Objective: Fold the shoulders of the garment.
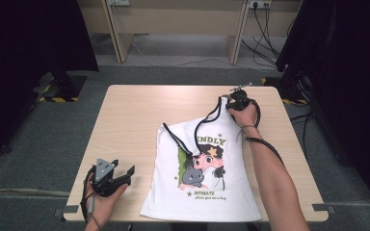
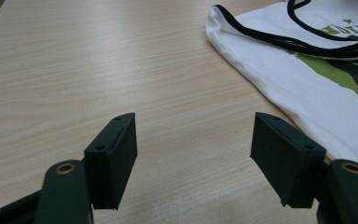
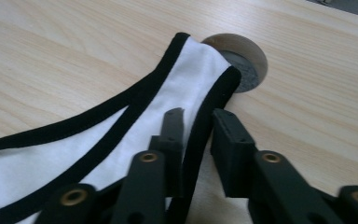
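A white tank top (image 1: 207,173) with black trim and a cartoon print lies flat on the right half of the wooden table (image 1: 135,115). Its right shoulder strap (image 1: 220,108) is stretched toward the far right corner. There my right gripper (image 1: 231,102) is shut on the strap (image 3: 186,79), with the black-trimmed edge pinched between the jaws of the right gripper (image 3: 198,126). My left gripper (image 1: 127,176) rests near the front left edge. In its own view the left gripper (image 2: 193,140) stands open with bare wood between the jaws, and the tank top's side (image 2: 279,74) lies to the right.
A round cable hole (image 3: 244,65) in the tabletop sits just beyond the strap's tip. Behind the table are a wooden desk frame (image 1: 173,29) and floor cables (image 1: 270,33). Black curtains (image 1: 29,38) hang on both sides.
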Demonstrator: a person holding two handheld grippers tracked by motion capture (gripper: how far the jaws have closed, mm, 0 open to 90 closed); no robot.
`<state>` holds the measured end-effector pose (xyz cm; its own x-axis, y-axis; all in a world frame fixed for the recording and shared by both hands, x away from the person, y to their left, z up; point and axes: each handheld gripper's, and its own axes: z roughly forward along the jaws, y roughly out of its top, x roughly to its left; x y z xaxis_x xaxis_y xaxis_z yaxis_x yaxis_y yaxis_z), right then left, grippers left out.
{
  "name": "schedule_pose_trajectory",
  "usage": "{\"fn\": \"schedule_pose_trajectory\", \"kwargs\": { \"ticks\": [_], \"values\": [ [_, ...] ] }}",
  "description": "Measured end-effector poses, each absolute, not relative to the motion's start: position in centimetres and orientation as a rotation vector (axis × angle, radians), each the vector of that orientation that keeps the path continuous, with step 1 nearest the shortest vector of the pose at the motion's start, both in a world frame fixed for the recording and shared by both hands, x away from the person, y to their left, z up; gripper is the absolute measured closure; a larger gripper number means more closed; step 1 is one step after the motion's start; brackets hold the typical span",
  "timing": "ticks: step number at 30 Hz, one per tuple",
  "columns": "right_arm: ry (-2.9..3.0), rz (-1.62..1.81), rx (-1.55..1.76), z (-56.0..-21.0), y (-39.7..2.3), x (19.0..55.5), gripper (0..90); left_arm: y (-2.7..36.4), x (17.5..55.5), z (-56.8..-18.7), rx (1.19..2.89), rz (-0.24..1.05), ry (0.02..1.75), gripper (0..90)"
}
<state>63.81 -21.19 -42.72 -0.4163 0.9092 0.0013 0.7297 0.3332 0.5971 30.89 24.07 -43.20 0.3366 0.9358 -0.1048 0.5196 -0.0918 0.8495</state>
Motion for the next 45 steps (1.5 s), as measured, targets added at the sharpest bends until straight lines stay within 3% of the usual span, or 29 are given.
{"fn": "schedule_pose_trajectory", "kwargs": {
  "ticks": [14, 45],
  "values": [
    [2.266, 0.873, 1.566, -42.7, -21.6, 63.6, 87.5, 24.0, 30.8, -43.2, 1.749, 0.609, 1.296, 31.7],
    [2.286, 1.106, 1.334, -39.0, -20.7, 58.1, 87.8, 24.0, 30.7, -43.2, 1.746, 0.605, 1.289, 32.2]
  ]
}}
